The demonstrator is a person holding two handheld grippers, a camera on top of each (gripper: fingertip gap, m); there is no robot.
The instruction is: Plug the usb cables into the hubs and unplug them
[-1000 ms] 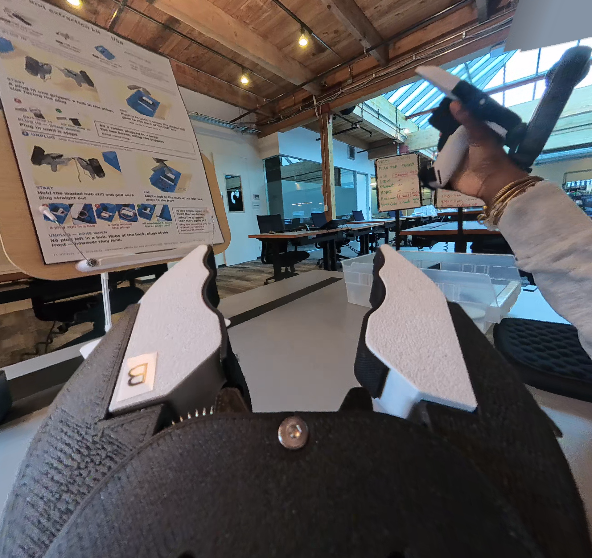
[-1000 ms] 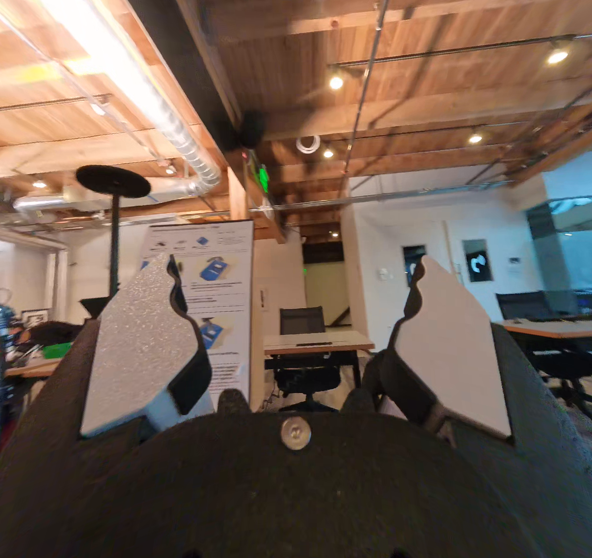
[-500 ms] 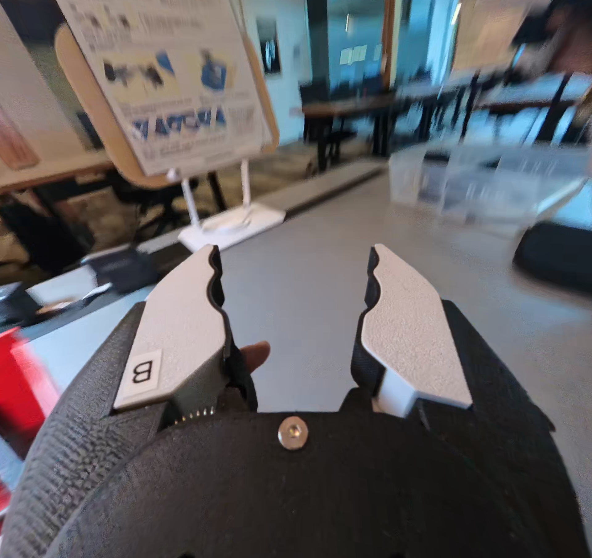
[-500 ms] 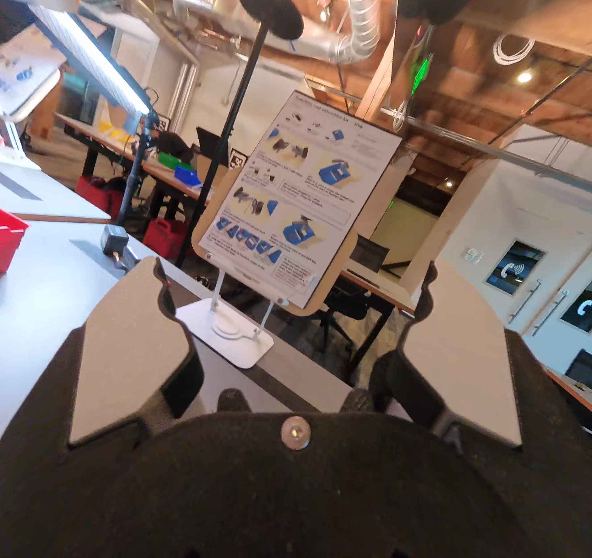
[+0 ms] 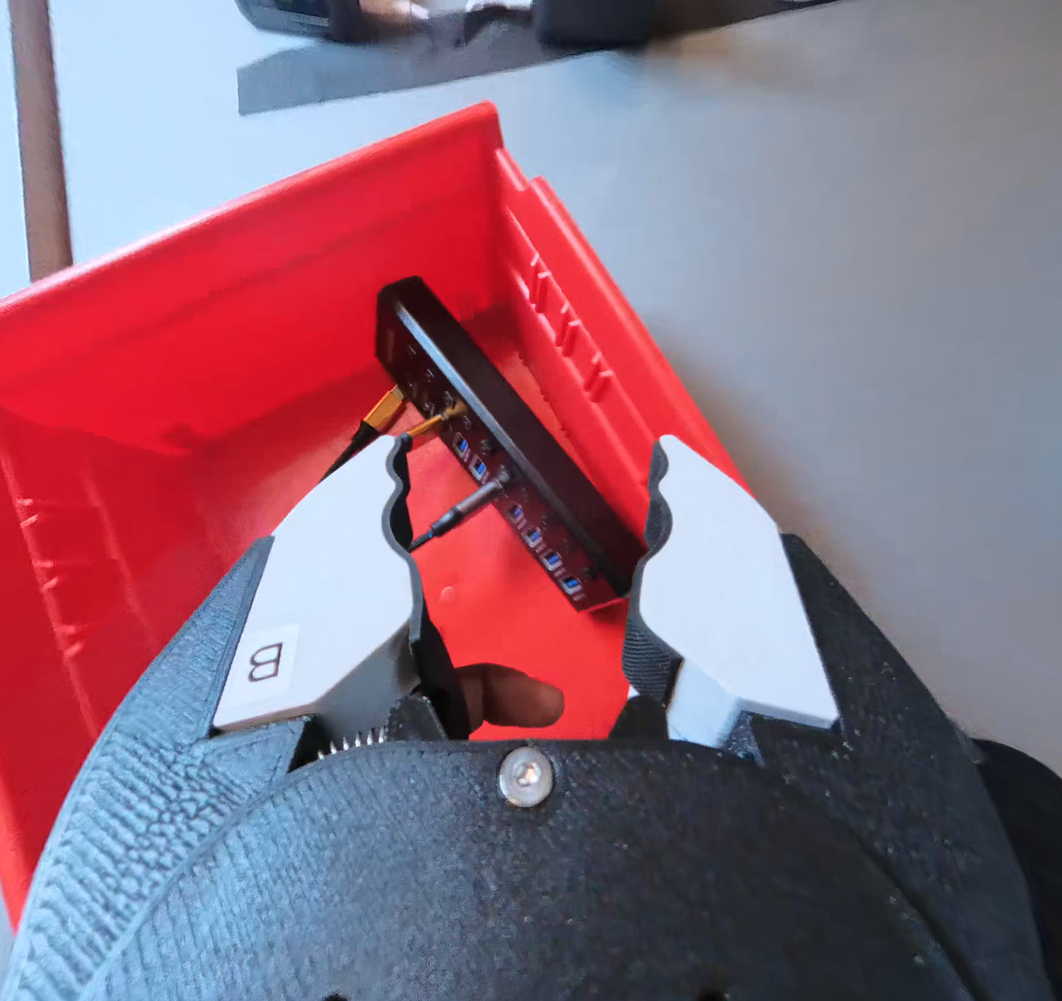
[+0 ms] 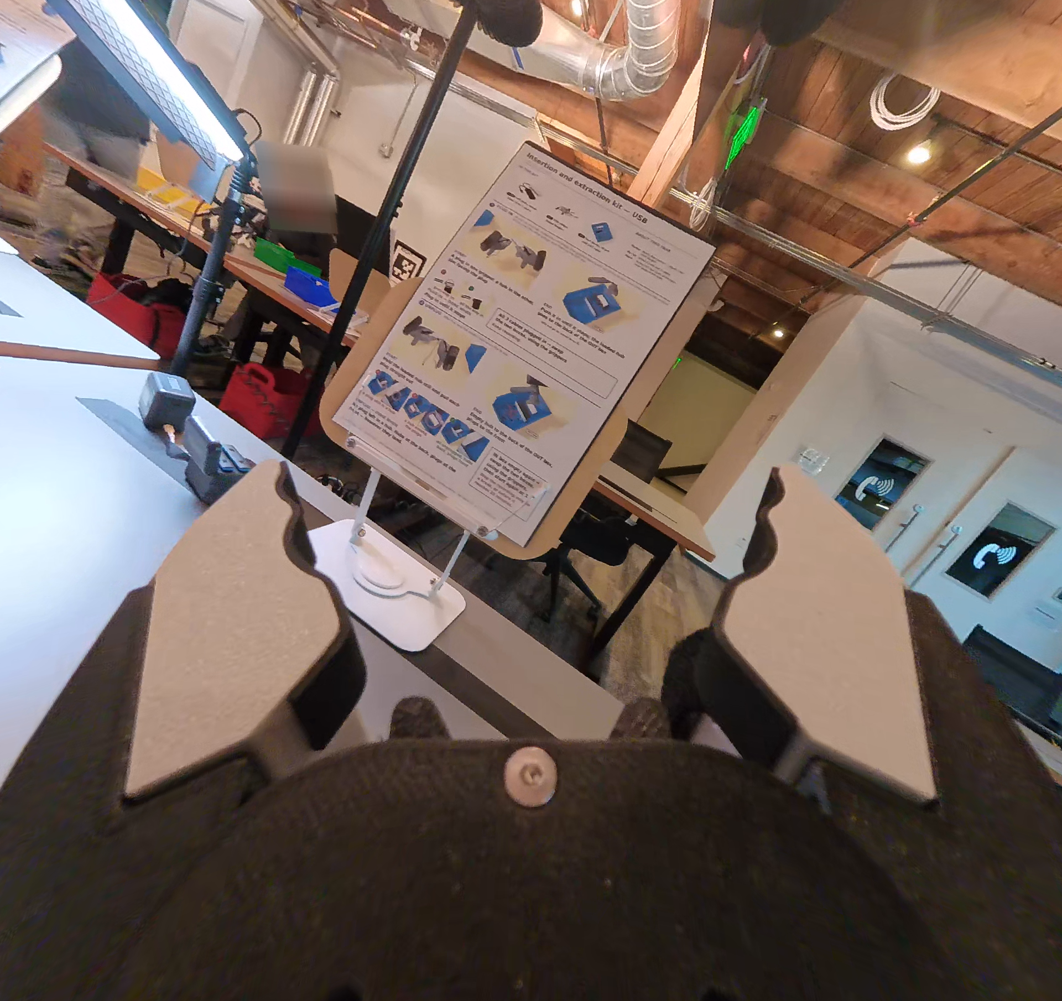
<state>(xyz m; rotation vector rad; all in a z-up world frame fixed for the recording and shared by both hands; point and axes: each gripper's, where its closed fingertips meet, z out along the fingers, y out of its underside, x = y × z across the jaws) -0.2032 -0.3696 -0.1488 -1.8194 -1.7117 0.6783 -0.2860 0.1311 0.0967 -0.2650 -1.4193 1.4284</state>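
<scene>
In the left wrist view a long black USB hub (image 5: pixel 511 445) leans on edge against the right wall of a red bin (image 5: pixel 230 341). Three plugs sit in its ports: two gold ones (image 5: pixel 385 410) near the far end and a grey metal one (image 5: pixel 477 499) in the middle. My left gripper (image 5: pixel 526 445) is open and empty, held above the bin with the hub between its fingertips in the view. My right gripper (image 6: pixel 528 473) is open and empty, raised above the table and pointing at the room; no hub or cable shows there.
The red bin stands on a grey table (image 5: pixel 833 226). A picture instruction sheet on a white stand (image 6: pixel 506 364) sits at the table's far edge. Black devices (image 6: pixel 189 445) on a dark mat lie left of it. A lamp pole (image 6: pixel 379 226) rises behind.
My left gripper has swung down from facing the room to looking into the red bin at the hub. My right gripper has tilted down from the ceiling toward the instruction stand. Both stay open.
</scene>
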